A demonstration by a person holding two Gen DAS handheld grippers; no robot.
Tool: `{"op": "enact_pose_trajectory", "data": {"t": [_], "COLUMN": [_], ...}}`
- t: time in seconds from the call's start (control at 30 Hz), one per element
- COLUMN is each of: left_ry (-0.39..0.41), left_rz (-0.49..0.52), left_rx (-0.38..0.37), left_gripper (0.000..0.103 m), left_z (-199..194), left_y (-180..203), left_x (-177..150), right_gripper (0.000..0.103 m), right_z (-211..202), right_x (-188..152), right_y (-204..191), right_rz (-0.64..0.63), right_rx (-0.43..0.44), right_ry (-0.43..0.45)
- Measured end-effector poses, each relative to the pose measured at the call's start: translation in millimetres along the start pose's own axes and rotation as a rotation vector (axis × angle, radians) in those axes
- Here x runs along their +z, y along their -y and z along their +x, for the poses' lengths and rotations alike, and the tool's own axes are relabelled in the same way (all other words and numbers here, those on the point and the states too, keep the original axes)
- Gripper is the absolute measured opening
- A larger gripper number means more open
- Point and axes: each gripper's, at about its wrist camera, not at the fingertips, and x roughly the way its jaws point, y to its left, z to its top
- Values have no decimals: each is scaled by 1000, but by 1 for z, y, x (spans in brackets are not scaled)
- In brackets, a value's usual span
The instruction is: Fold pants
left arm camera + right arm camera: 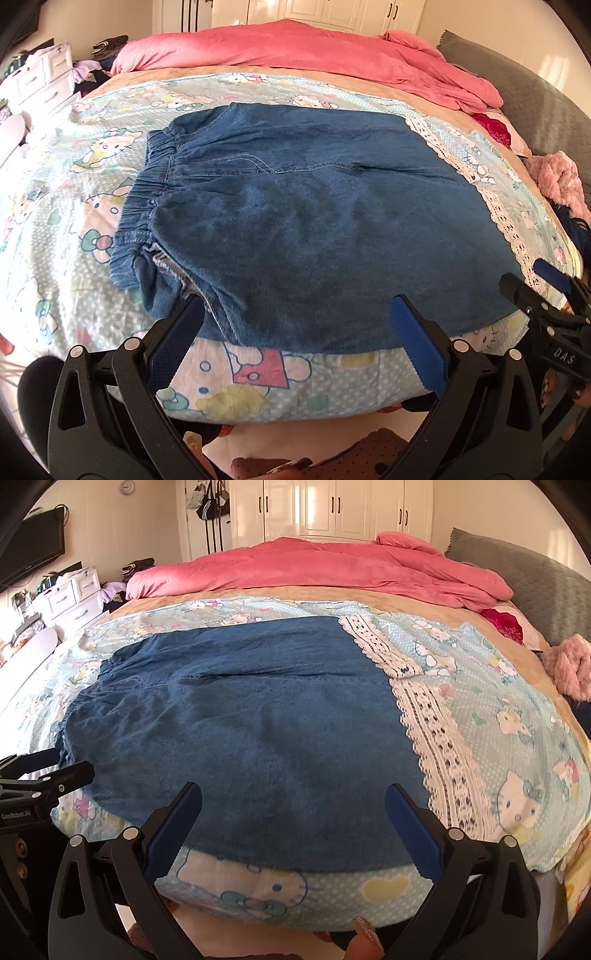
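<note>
The blue denim pants lie flat on the cartoon-print bed sheet, elastic waistband to the left, white lace leg hems to the right. My left gripper is open and empty, hovering at the pants' near edge close to the waist. The right gripper shows at that view's right edge. In the right wrist view the pants fill the middle, the lace hems run down the right. My right gripper is open and empty over the near edge. The left gripper shows at far left.
A pink duvet is bunched at the far side of the bed. A grey headboard stands at the right with a pink fluffy garment. White drawers stand at the left, wardrobes behind.
</note>
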Motion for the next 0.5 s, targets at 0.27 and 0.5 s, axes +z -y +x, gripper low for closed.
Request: {"op": "enact_pose_trajectory", "data": {"t": [0.27, 0.5], "left_ry": [17, -30], "left_rz": [-3, -74], "left_rx": [11, -31], "left_gripper": [94, 94], "left_z": [14, 53], "left_y": [-18, -49], "left_x": [47, 112], "right_gripper": [99, 99], "right_z": [25, 88], "right_x": [54, 136], "right_y": [22, 64], "right_rz": [22, 36], "right_rx": [60, 41], "right_ry": [-26, -89]}}
